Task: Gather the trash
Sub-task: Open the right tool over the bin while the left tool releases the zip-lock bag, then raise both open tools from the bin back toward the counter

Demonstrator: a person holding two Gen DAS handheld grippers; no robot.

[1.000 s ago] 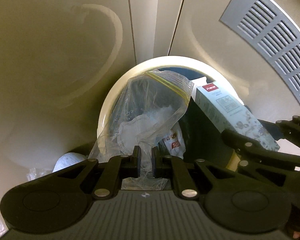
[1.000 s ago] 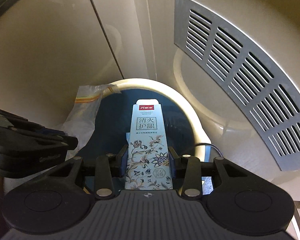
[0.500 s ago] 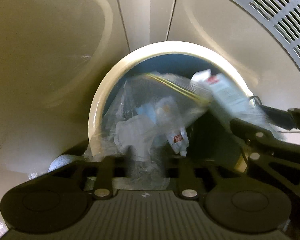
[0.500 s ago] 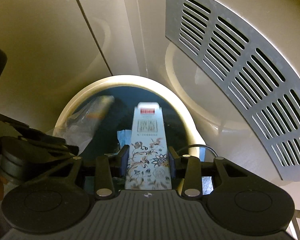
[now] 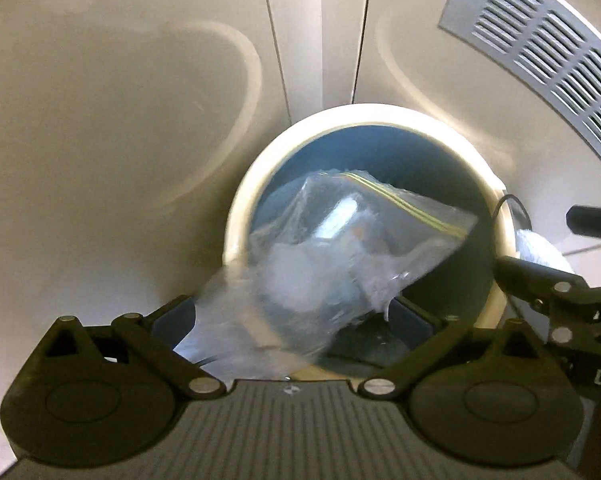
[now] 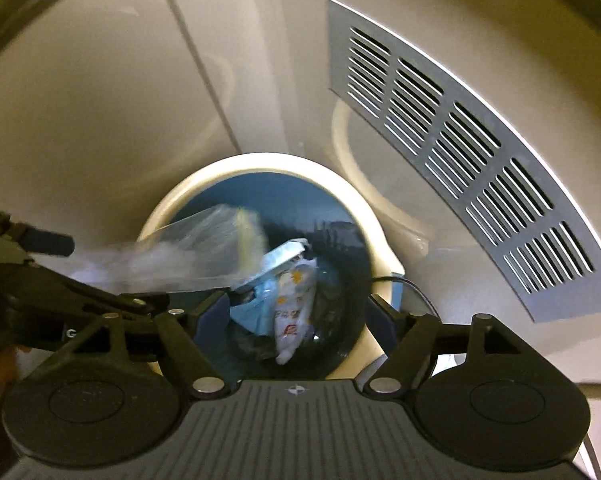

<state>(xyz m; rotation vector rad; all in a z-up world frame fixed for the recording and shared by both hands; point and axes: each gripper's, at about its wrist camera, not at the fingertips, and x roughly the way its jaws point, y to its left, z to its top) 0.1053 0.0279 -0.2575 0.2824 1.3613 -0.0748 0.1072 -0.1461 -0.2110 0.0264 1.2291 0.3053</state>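
Observation:
A round bin with a cream rim and blue inside stands against a beige wall, also in the right wrist view. A clear zip bag of white trash hangs blurred over the bin's mouth, loose between my left gripper's open jaws. In the right wrist view the bag is blurred at the bin's left. My right gripper is open and empty over the bin. The patterned box lies inside the bin with other wrappers.
A grey vent grille is on the wall at the right, also in the left wrist view. A black cable runs by the bin's right side. A white crumpled thing lies right of the bin.
Both grippers have opened. The patterned box has dropped from my right gripper into the bin. The zip bag has left my left gripper's grip and is falling toward the bin.

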